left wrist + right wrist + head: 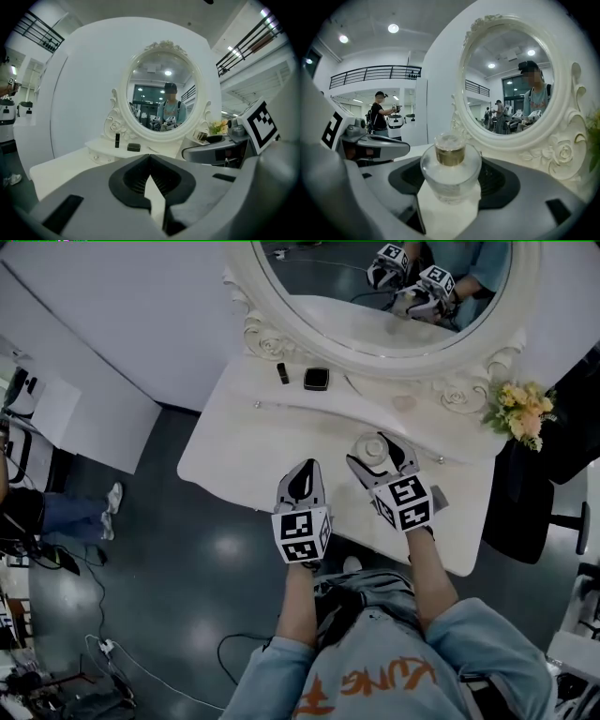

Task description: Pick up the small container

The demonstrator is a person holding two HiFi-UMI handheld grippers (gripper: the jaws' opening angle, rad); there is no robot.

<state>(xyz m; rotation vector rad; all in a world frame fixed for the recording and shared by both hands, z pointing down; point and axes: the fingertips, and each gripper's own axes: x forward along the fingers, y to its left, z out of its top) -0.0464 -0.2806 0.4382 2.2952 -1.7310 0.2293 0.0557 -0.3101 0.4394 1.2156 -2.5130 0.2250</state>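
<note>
The small container (375, 448) is a round clear glass bottle with a gold collar, standing near the middle of the white vanity table (234, 446). My right gripper (379, 452) has its jaws on either side of it and is shut on it. In the right gripper view the bottle (450, 171) fills the gap between the black pads. My left gripper (306, 469) hovers just left of it, over the table's front edge, shut with nothing held. In the left gripper view its fingertips (150, 158) meet.
An ornate oval mirror (281, 334) stands at the table's back. On the shelf below it lie a black lipstick (282, 373) and a black compact (316, 379). Yellow flowers (520, 409) sit at the right end. Dark floor surrounds the table.
</note>
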